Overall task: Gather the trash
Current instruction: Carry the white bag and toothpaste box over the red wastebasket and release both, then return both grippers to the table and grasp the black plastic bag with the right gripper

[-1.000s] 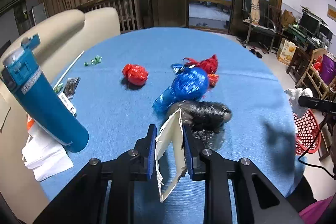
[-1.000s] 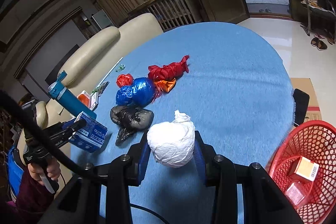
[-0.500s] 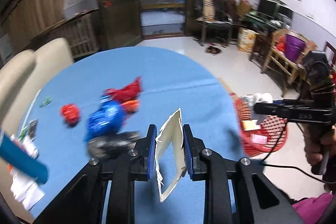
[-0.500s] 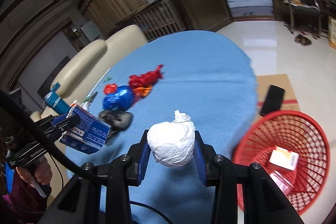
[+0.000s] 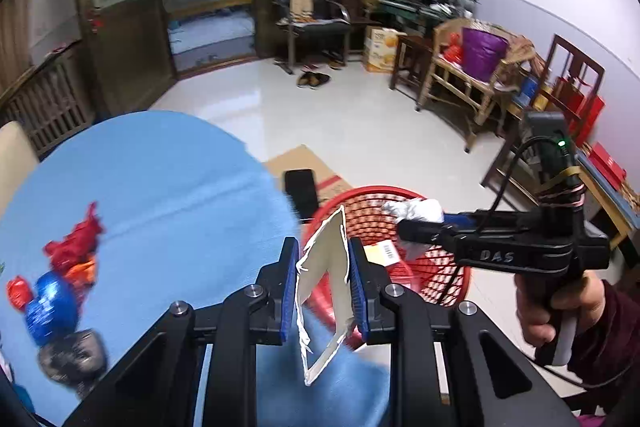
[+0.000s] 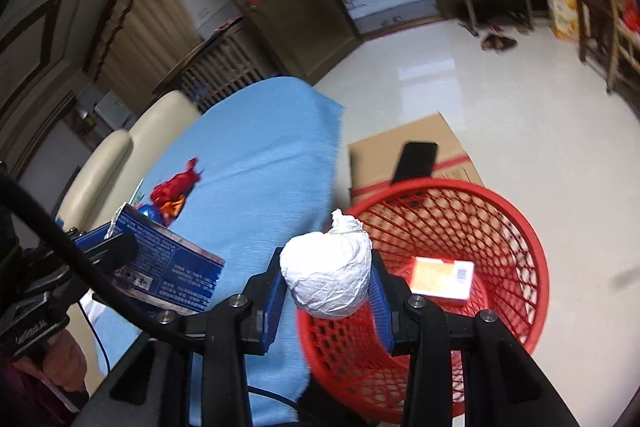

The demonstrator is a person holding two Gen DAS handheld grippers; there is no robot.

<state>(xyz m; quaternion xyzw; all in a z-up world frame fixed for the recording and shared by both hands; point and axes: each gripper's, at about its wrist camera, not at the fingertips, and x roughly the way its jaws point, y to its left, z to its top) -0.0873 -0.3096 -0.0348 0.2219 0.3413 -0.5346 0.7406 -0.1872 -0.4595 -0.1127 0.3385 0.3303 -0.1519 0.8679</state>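
Past the fingertips now: red plastic mesh basket (image 6: pixel 500 227) on the floor instead of mostly blue tablecloth (image 5: pixel 160 187), so basically at the drop. Right gripper (image 6: pixel 326 281) clamped on a crumpled white paper ball (image 6: pixel 326 277), hanging over the near rim. Left gripper (image 5: pixel 323 283) squeezed shut on a flattened blue carton (image 5: pixel 324 291), just short of the basket. Red, blue and black bags back on the table.

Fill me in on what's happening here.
A person is clearing trash off the blue-clothed table with two handheld grippers. The left gripper is shut on a flattened blue carton; the right gripper is shut on a crumpled white paper ball, at the rim of the red mesh basket. Red, blue and black bags remain on the table.
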